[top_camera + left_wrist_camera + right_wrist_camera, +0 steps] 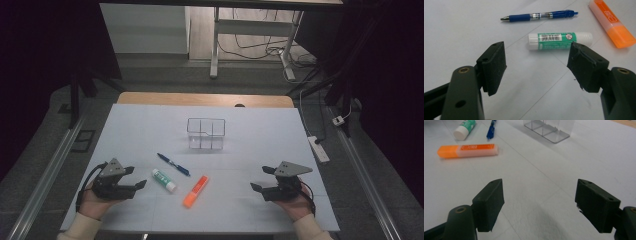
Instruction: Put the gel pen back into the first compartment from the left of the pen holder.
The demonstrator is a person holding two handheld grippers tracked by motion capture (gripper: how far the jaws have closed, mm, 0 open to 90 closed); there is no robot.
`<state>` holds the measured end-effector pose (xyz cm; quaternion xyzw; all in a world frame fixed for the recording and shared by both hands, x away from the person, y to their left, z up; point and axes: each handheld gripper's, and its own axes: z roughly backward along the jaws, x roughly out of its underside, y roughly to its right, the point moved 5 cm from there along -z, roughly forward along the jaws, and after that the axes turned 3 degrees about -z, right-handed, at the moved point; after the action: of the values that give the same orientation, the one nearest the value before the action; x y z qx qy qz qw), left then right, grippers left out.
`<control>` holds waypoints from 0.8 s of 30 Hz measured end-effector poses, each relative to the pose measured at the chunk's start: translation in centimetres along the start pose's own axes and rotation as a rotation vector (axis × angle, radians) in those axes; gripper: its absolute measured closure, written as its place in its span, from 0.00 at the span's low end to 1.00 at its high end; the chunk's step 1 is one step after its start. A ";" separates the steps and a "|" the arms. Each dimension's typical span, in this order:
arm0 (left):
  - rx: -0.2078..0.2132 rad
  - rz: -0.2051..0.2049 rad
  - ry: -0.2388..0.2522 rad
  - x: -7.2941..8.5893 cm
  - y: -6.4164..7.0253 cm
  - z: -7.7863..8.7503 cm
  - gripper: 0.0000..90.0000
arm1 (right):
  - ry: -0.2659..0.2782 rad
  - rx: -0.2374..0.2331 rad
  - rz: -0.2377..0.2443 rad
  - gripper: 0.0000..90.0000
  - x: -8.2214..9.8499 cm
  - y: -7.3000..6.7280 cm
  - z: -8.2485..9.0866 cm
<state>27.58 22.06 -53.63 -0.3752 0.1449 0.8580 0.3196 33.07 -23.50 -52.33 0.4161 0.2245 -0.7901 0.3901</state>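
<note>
High view shows your left gripper (136, 178) at the table's (260, 150) near left corner, jaws spread wide with nothing between them. Just right of it lies the glue stick (164, 180), flat on the table, white cap toward you. Behind it, a little farther off, lies the blue pen (173, 164), slanted. Next to the right comes the orange highlighter (195, 191), also flat, angled, near the glue stick but not touching it.

Left gripper view looks along your open jaws at the glue stick (559, 40), which lies crosswise just past the tips, not yet between the pads; the pen (539, 16) lies beyond it and the highlighter (612, 23) off to the right.

Farther back, near the table's middle, stands the clear organizer (206, 133), upright, split by thin walls into compartments. You can see through every wall, and each compartment holds nothing.

At the near right, your right gripper (265, 178) sits well apart from all the items, jaws standing wide with bare table between them. Right gripper view has the highlighter (467, 150) far left and the organizer (549, 130) at the top
</note>
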 end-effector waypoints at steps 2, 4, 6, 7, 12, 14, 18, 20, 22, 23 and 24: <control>0.000 0.004 0.003 0.1 0.1 -0.1 0.34 | -0.001 -0.003 0.007 0.26 -0.5 -0.3 -0.3; -0.001 0.004 0.000 0.1 0.1 -0.1 0.34 | -0.004 -0.011 0.015 0.26 -0.9 -0.6 -0.7; -0.001 0.005 0.000 0.2 0.1 -0.2 0.33 | -0.006 -0.014 0.032 0.26 -1.3 -0.9 -1.2; -0.003 0.007 0.002 0.3 0.1 -0.2 0.33 | -0.006 -0.019 0.037 0.26 -1.5 -1.1 -1.4; -0.010 0.008 0.003 0.4 0.2 -0.3 0.32 | -0.028 -0.022 0.031 0.26 -2.8 -1.6 -2.8; -0.011 0.004 0.003 0.5 0.3 -0.3 0.31 | -0.026 -0.035 0.034 0.26 -3.4 -2.0 -3.6; -0.008 0.005 -0.003 0.7 0.5 -0.5 0.30 | -0.017 -0.061 0.048 0.26 -4.7 -2.8 -4.9; -0.008 0.009 -0.004 0.8 0.5 -0.6 0.30 | -0.025 -0.070 0.048 0.27 -5.2 -3.2 -5.6; -0.008 0.008 -0.007 0.8 0.5 -0.6 0.30 | -0.031 -0.083 0.052 0.27 -5.7 -3.6 -6.5; -0.010 0.008 -0.007 0.9 0.5 -0.6 0.30 | -0.038 -0.085 0.056 0.27 -5.8 -3.7 -6.7; -0.011 0.008 -0.007 0.9 0.5 -0.6 0.29 | -0.042 -0.087 0.059 0.27 -6.0 -3.8 -7.1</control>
<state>27.18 21.77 -54.69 -0.3731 0.1407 0.8614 0.3147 35.52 -13.79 -51.13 0.3886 0.2380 -0.7764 0.4354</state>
